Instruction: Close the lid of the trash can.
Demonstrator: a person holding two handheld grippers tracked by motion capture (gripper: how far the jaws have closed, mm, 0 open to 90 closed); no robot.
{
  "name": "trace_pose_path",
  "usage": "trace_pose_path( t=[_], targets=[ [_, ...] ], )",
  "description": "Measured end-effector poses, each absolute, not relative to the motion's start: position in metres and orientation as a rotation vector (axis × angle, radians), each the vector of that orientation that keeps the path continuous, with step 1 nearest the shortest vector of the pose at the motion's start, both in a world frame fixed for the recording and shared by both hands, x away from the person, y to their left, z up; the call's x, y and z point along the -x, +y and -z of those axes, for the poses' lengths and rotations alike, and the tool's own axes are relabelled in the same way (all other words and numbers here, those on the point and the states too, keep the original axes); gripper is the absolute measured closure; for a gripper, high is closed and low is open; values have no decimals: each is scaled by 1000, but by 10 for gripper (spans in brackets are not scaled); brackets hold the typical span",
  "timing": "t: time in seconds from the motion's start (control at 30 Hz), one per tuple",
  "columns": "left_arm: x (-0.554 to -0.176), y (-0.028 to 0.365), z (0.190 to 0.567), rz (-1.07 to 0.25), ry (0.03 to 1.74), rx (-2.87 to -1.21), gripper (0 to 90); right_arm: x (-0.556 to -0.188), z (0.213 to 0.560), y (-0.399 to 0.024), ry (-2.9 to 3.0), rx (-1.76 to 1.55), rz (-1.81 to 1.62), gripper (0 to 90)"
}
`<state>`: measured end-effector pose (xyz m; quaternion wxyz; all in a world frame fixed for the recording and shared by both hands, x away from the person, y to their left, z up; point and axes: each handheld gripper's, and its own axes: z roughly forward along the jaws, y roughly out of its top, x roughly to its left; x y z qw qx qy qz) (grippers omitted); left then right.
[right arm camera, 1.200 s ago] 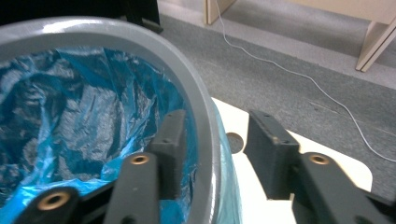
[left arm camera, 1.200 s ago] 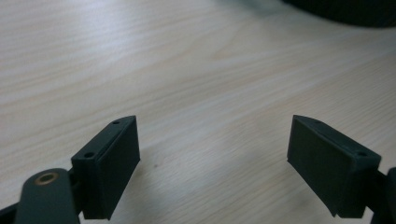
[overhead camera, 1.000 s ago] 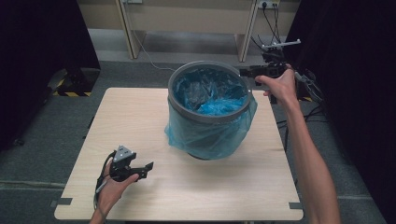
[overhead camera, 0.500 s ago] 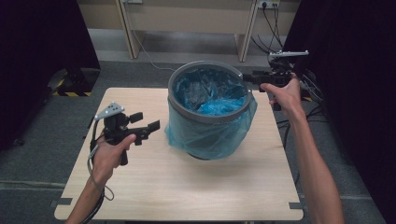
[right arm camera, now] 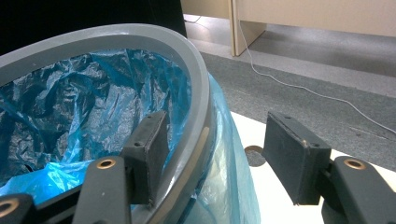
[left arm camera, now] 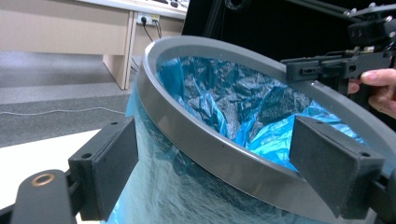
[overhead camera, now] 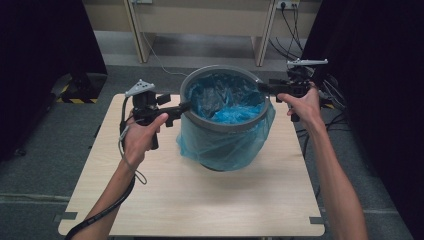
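While the grey bin (overhead camera: 225,117) stands in the middle of the pale wooden worktop (overhead camera: 190,200), a blue bag (overhead camera: 220,145) lines it and hangs down over its outside. A grey ring (left arm camera: 205,140) sits on top of the bin and pins the bag in place.

The left hand-held gripper (overhead camera: 182,107) is at the left edge of the ring. Its jaws are wide, one outside and one over the inside of the bin, and they are not pressing yet. The right hand-held gripper (overhead camera: 265,88) is at the far right edge. Its jaws have just been opening, and the ring and bag stand between them. The inner pad (right arm camera: 149,149) looks very near the ring or on it, but the outer one is clearly off.

I think the bag could tear if a pad pinches only the thin plastic. The ring could tip if one side is lifted before the other. The light bin could also slide.

The bottom of the bin is hidden by crumpled plastic. I cannot tell if anything lies inside.
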<state>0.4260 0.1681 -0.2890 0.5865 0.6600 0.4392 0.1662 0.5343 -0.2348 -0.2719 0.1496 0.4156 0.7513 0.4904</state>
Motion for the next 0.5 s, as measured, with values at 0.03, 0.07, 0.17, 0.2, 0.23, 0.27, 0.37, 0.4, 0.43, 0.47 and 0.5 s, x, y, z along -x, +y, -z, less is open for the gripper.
trace_pose_path(
  t=[0.03,0.07,0.17,0.2,0.23,0.27,0.37,0.4,0.43,0.47,0.5],
  targets=[
    [-427,167,290,-395,1025,-1552,149,-534,273,-235,2159,-1196,-1413,403],
    [-428,166,291,-403,1025,-1562,149,-534,273,-236,2157,-1197,-1423,401],
    [-429,167,293,-396,1030,-1559,147,-535,275,-237,2150,-1196,-1444,398],
    [-428,167,293,-402,1031,-1562,147,-535,276,-237,2149,-1197,-1450,398],
    [-428,167,293,-409,1030,-1569,146,-535,276,-237,2149,-1199,-1455,398],
    [-428,167,294,-416,1030,-1578,146,-535,276,-238,2149,-1199,-1461,396],
    [-427,166,297,-434,1029,-1591,146,-535,279,-239,2147,-1190,-1488,395],
    [-427,166,299,-433,1029,-1582,145,-535,280,-239,2145,-1189,-1501,397],
    [-427,167,301,-426,1030,-1573,145,-535,281,-240,2143,-1186,-1509,400],
    [-427,167,302,-420,1029,-1565,145,-535,282,-240,2139,-1187,-1521,400],
    [-427,168,302,-412,1030,-1560,145,-534,284,-241,2136,-1186,-1531,399]
  ],
)
